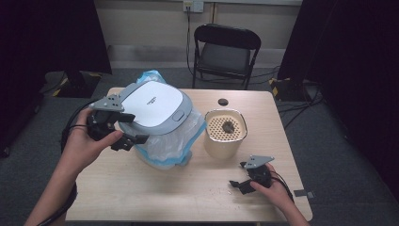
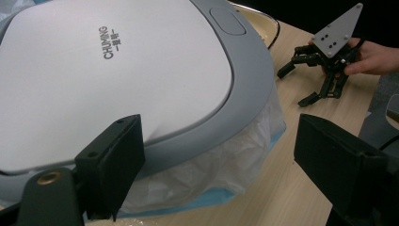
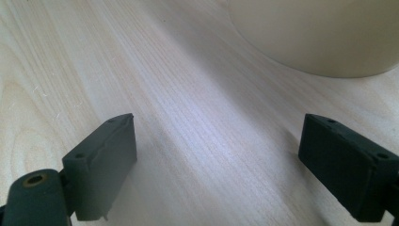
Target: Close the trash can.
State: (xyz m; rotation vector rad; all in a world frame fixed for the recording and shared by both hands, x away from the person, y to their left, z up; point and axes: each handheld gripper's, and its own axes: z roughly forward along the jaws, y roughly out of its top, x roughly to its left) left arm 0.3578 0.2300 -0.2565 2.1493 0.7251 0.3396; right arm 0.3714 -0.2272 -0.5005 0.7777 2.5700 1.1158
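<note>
White-lidded bin (image 1: 155, 106) sits beside the open left hand-held gripper (image 1: 127, 129).

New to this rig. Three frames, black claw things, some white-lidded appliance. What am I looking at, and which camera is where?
No robot here: a person holds a two-jaw gripper in each hand. The high view looks down on the wooden table; each gripper view rides on one gripper and looks along its black jaws. On the table stand a white-lidded bin lined with a plastic bag, a beige container with a perforated insert, and a small dark disc. The left gripper is open at the bin lid's edge, one jaw over the lid, gripping nothing. The right gripper is open low over bare table near the beige container, empty.
</note>
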